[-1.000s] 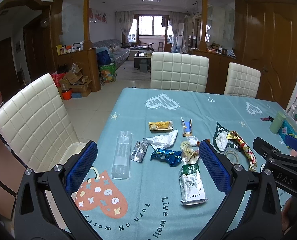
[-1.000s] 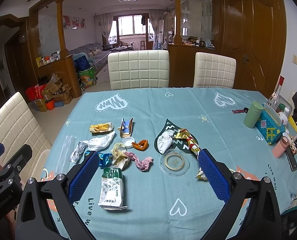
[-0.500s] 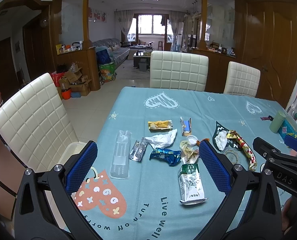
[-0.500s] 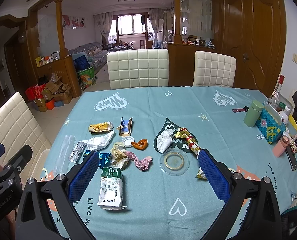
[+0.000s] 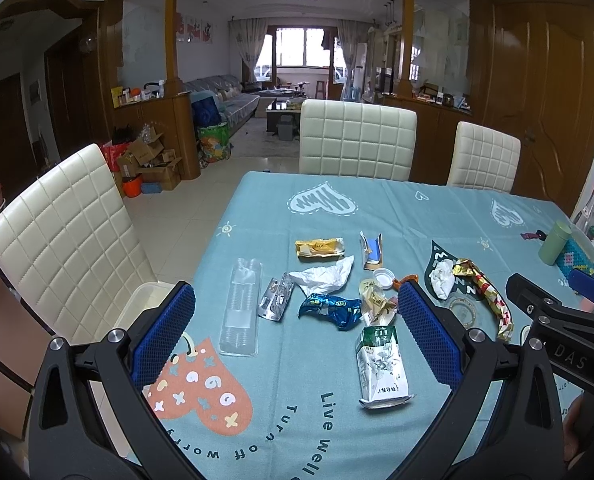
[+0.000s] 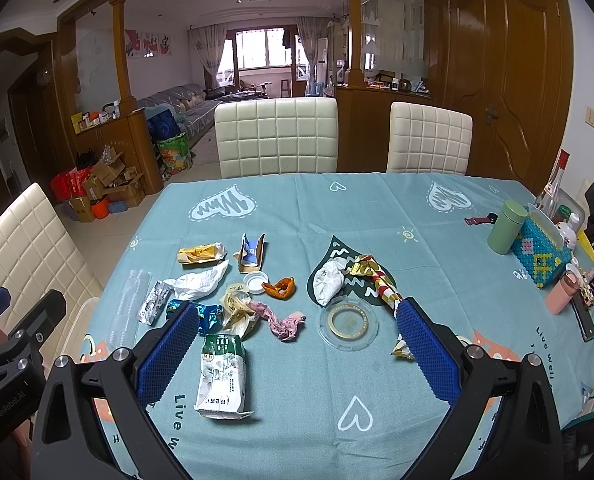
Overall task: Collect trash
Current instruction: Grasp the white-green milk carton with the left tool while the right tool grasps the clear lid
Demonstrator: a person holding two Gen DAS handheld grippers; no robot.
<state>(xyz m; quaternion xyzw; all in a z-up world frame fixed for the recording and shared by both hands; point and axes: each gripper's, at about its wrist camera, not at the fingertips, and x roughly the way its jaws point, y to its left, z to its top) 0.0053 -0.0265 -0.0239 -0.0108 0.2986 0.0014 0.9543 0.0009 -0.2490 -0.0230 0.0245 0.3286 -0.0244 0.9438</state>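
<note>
Well, barely anything is changing since a second ago: I'm hovering the left gripper (image 5: pixel 297 328) and right gripper (image 6: pixel 297 344), jaws apart and empty, while the trash, like the white-green packet (image 6: pixel 221 376), is still lying scattered on the surface (image 6: pixel 377 208), uncollected.

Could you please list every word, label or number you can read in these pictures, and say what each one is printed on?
"Live well": tablecloth, near edge.
"Turn off worry" (last word partly hidden): tablecloth, left wrist view.
"DAS": right gripper body, seen from the left wrist.
"GenRobot.AI": left gripper body, seen from the right wrist.
Green-and-white carton: print too small to read.
Yellow wrapper, blue wrapper: unreadable.
</note>
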